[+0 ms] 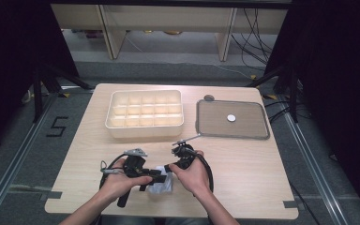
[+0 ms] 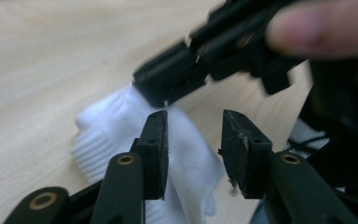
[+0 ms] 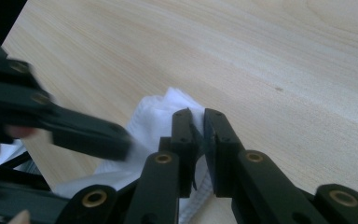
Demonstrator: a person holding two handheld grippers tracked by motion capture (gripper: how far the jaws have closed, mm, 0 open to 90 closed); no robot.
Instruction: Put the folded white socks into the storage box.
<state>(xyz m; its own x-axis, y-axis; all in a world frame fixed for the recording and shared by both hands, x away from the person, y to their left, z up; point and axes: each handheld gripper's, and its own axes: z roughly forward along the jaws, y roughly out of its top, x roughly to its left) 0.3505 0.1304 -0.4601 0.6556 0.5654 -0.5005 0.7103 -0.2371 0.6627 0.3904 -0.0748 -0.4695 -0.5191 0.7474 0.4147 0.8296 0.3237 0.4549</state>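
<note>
High view puts the left gripper (image 1: 157, 177), jaws standing apart, beside a soft, light white sock (image 1: 163, 184) at the table's (image 1: 243, 178) near edge, best pinched at its ribbed cuff, which the right gripper (image 1: 168, 168) nips narrowly, compartment box (image 1: 144, 115) and tray (image 1: 232, 119) well apart.

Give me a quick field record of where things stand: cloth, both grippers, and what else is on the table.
item in hand: white cloth, bunched at the near edge of the table
left gripper: jaws apart, cloth under the left jaw, no pinch
right gripper: jaws nearly together, pinching a cloth edge
far left: cream compartment tray, looks empty
far right: grey tray holding one small white disc
</note>
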